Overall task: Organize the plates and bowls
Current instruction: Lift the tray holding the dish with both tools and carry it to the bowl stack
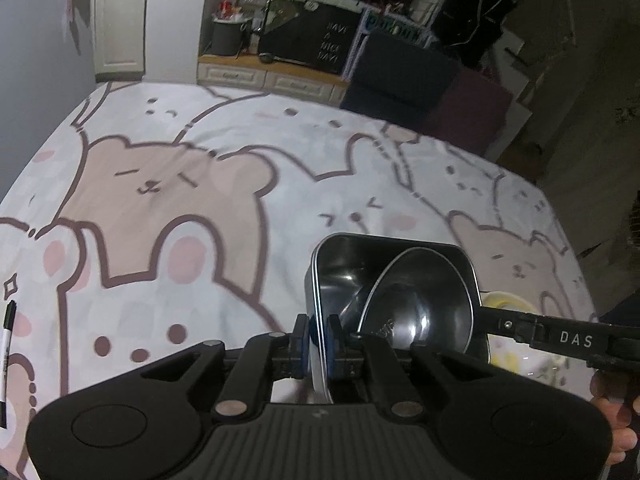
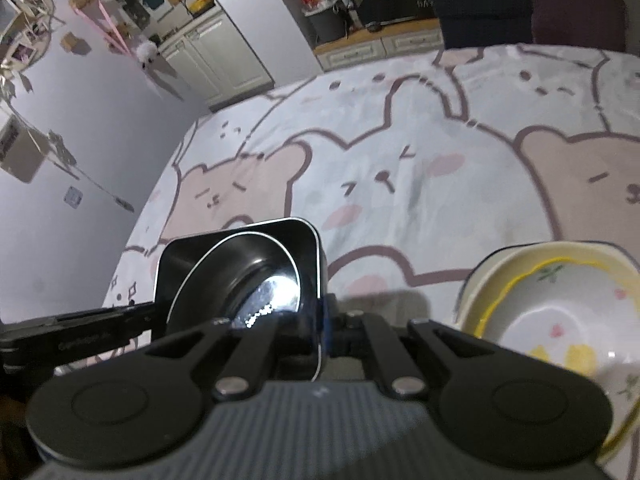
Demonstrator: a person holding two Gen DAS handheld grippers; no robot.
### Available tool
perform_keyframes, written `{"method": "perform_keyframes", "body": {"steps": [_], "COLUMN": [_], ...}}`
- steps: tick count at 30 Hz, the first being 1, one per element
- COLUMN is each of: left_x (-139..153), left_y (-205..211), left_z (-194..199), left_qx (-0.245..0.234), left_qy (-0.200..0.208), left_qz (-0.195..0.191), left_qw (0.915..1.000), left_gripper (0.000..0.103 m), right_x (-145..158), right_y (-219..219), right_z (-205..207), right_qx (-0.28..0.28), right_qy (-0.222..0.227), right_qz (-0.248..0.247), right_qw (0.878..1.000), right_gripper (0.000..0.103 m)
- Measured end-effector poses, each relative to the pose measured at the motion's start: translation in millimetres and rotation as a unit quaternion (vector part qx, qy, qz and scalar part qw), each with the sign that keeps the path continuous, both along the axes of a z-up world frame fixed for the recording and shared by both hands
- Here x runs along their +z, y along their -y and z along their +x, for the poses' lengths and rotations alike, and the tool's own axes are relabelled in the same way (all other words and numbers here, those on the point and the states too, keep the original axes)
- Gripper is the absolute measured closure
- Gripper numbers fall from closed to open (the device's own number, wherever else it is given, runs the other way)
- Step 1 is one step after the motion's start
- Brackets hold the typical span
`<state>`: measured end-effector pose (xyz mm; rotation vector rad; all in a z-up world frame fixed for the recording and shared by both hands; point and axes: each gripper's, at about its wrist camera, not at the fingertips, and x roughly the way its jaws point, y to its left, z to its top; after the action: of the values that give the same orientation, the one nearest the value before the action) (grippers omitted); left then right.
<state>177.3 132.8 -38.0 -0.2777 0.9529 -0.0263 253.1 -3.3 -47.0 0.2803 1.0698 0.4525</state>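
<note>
We hold a square metal tray (image 1: 340, 264) off the cloth between both claws, with a round metal bowl (image 1: 420, 304) leaning tilted inside it. The left claw (image 1: 318, 336) is pinched narrow on the tray's near-left wall, blue pads on either side of the rim. The right claw (image 2: 320, 332) grips the opposite wall, its pads closed on the edge as far as the right wrist view shows. The load hangs above the bear-print cloth (image 1: 160, 184); a yellow-rimmed ceramic bowl (image 2: 548, 312) sits on the cloth just beside it, on the right claw's side. Our judgement: the step in hand is carrying the tray and bowl to a resting place. To do it well we keep both claws level and moving together, since the inner bowl is loose and could slide or clatter if one side dips. We lower slowly, set the tray's base flat, and release one side at a time. A pen (image 1: 7, 344) lies well apart at the left edge.
</note>
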Motion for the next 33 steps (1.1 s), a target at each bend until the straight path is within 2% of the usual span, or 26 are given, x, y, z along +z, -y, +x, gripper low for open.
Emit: {"method": "perform_keyframes", "body": {"steps": [7, 15, 27, 33], "left_x": [16, 20, 11, -1], "left_y": [38, 90, 160, 178], "left_z": [-5, 1, 21, 32], "left_qx": [-0.012, -0.041, -0.085, -0.09], "left_qy": [0.023, 0.036, 0.033, 0.019], "left_qz": [-0.007, -0.016, -0.037, -0.046], "left_qw": [0.9996, 0.9984, 0.9952, 0.9947], "left_gripper": [0.095, 0.095, 0.095, 0.095], "right_x": [21, 36, 31, 27], "right_y": [45, 101, 171, 194], "right_z": [-15, -38, -51, -51], "right_qx": [-0.022, -0.058, -0.129, -0.152], "right_qy": [0.026, 0.052, 0.057, 0.051], "right_qz": [0.008, 0.005, 0.0, -0.001], "right_qw": [0.999, 0.997, 0.99, 0.987], "right_gripper": [0.099, 0.099, 0.099, 0.099]}}
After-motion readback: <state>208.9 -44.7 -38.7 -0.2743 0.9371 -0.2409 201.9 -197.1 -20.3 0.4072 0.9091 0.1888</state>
